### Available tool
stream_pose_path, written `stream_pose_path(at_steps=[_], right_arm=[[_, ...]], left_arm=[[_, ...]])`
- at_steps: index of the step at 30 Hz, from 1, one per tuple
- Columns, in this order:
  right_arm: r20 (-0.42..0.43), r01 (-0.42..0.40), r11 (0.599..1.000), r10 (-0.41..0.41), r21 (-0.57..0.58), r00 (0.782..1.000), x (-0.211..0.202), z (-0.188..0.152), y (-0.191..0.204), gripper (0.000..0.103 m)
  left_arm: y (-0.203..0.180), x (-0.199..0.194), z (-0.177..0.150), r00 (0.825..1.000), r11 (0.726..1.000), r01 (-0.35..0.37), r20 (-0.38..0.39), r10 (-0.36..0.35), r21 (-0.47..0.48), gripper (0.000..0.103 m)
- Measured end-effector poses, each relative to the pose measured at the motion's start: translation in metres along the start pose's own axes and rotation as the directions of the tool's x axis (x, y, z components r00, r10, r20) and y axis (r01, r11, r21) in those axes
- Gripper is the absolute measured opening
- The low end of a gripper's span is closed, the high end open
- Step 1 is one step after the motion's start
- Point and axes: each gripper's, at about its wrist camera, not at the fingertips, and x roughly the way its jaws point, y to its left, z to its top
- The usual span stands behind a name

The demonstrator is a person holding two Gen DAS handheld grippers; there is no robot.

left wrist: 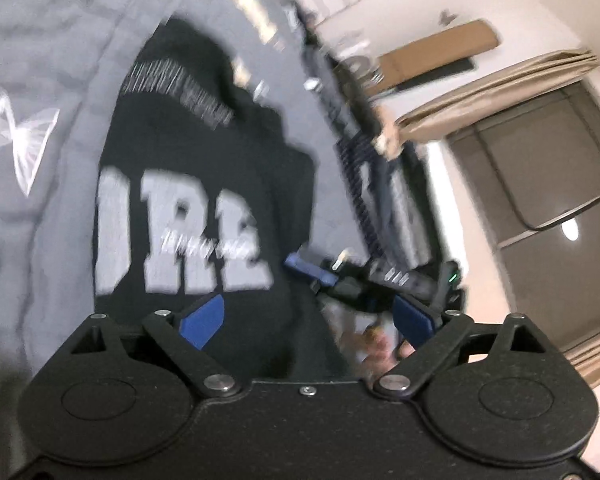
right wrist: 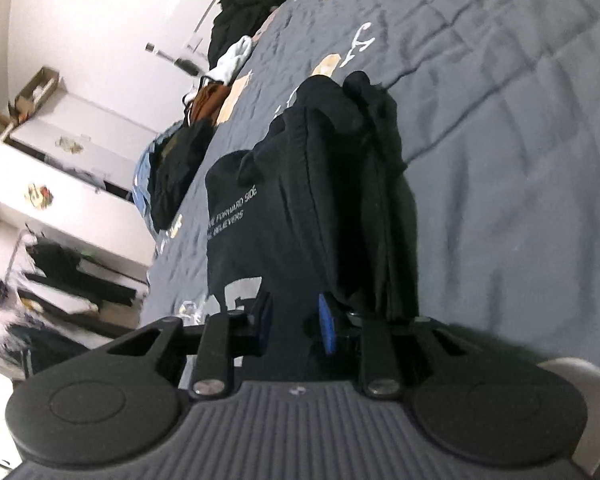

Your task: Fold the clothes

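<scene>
- Left claw: its blue pads stand wide apart, and nothing is pressed between them. The black T-shirt lies ahead of the gap and below it.
- Right claw: its blue pads are drawn close and clamped on a fold of the black T-shirt, which runs straight out from between them.
- In the left wrist view the right claw shows just beyond the left one, at the shirt's near right edge, with a hand blurred below it.
- The black T-shirt lies on the bed, on a grey bedspread. It is partly gathered lengthwise, with large pale block letters on its front and small lines of white print further up. Its far end is bunched into a dark lump.
- Beside the shirt in the left wrist view, the bedspread carries a white helix-like pattern.
- Further off, along the bed's far edge, is a row of loose clothes: dark pieces, something blue, something brown and a white item.
- Beyond the bed stands a white cabinet against the wall. In the left wrist view, beige curtains hang beside a dark window.
</scene>
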Motion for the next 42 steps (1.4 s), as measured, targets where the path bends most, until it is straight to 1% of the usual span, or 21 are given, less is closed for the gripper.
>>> stream_pose_path(at_steps=[3, 4, 6, 9, 10, 13, 16, 17, 18, 20, 23, 27, 31, 33, 35, 37, 40, 42], right_arm=[[-0.005, -0.003, 1.0, 0.003, 0.012, 1.0, -0.003, 0.006, -0.007, 0.024], [-0.006, -0.004, 1.0, 0.004, 0.011, 1.0, -0.002, 0.006, -0.007, 0.024], [-0.009, -0.007, 1.0, 0.007, 0.008, 1.0, -0.003, 0.006, -0.008, 0.024], [-0.015, -0.009, 1.0, 0.009, -0.007, 1.0, -0.006, 0.005, -0.008, 0.023], [-0.02, -0.008, 1.0, 0.007, -0.017, 1.0, -0.007, 0.005, -0.008, 0.022], [-0.034, 0.001, 0.999, -0.003, -0.037, 0.999, -0.011, 0.005, -0.008, 0.022], [-0.029, 0.018, 0.999, -0.019, -0.026, 0.999, -0.017, 0.007, -0.003, 0.023], [-0.015, 0.017, 0.999, -0.018, -0.03, 1.0, -0.021, 0.009, 0.002, 0.024], [0.004, 0.011, 0.999, -0.011, -0.036, 1.0, -0.023, 0.012, 0.008, 0.027], [0.039, -0.019, 0.999, 0.02, -0.046, 0.999, -0.026, 0.021, 0.018, 0.028], [0.043, -0.058, 0.996, 0.062, -0.073, 0.997, -0.018, 0.042, 0.035, 0.03], [-0.014, -0.107, 0.991, 0.106, -0.08, 0.994, 0.012, 0.072, 0.043, 0.035], [-0.058, -0.123, 0.992, 0.122, -0.014, 0.991, 0.043, 0.089, 0.026, 0.037], [-0.065, -0.11, 0.994, 0.111, 0.025, 0.992, 0.054, 0.091, 0.011, 0.037], [-0.036, -0.134, 0.985, 0.138, 0.109, 0.99, 0.058, 0.093, -0.011, 0.037], [0.02, -0.16, 0.971, 0.159, 0.18, 0.987, 0.052, 0.095, -0.031, 0.033], [0.079, -0.162, 0.957, 0.147, 0.242, 0.986, 0.036, 0.101, -0.054, 0.033], [0.103, -0.167, 0.952, 0.145, 0.255, 0.984, 0.023, 0.101, -0.056, 0.033]], left_arm=[[0.008, 0.011, -0.01, 0.998, 1.0, -0.022, -0.055, 0.022, -0.003, 0.09], [0.008, 0.009, -0.012, 0.998, 1.0, -0.017, -0.065, 0.017, -0.005, 0.09], [0.01, 0.002, -0.018, 0.994, 0.999, -0.016, -0.11, 0.013, -0.035, 0.09], [0.006, -0.011, -0.029, 0.985, 0.998, -0.057, -0.164, 0.054, -0.01, 0.09], [0.003, -0.014, -0.029, 0.985, 0.998, -0.056, -0.163, 0.056, 0.0, 0.09], [-0.008, -0.024, -0.021, 0.992, 0.999, -0.022, -0.125, 0.025, 0.024, 0.09], [-0.014, -0.03, -0.01, 0.997, 0.998, 0.066, -0.043, -0.065, 0.011, 0.091], [-0.014, -0.03, -0.009, 0.997, 0.997, 0.075, -0.025, -0.074, 0.007, 0.091], [-0.014, -0.027, -0.007, 0.997, 0.997, 0.071, -0.015, -0.071, 0.009, 0.091], [-0.012, -0.018, -0.006, 0.999, 0.999, 0.049, -0.022, -0.049, 0.006, 0.091], [-0.003, 0.002, -0.009, 0.998, 1.0, 0.015, -0.062, -0.016, -0.027, 0.091], [0.002, 0.011, -0.015, 0.995, 1.0, -0.03, -0.1, 0.03, 0.006, 0.092], [0.005, 0.009, -0.011, 0.995, 1.0, -0.031, -0.096, 0.031, 0.001, 0.092], [0.007, 0.009, -0.01, 0.995, 0.999, -0.032, -0.093, 0.032, -0.007, 0.092], [0.008, 0.008, -0.009, 0.995, 0.999, -0.032, -0.09, 0.03, -0.019, 0.092], [0.006, 0.005, -0.008, 0.996, 0.999, -0.034, -0.085, 0.033, -0.014, 0.092], [0.004, 0.002, -0.009, 0.996, 0.999, -0.035, -0.083, 0.035, -0.004, 0.092], [0.003, 0.001, -0.008, 0.996, 0.999, -0.035, -0.081, 0.035, 0.001, 0.092]])
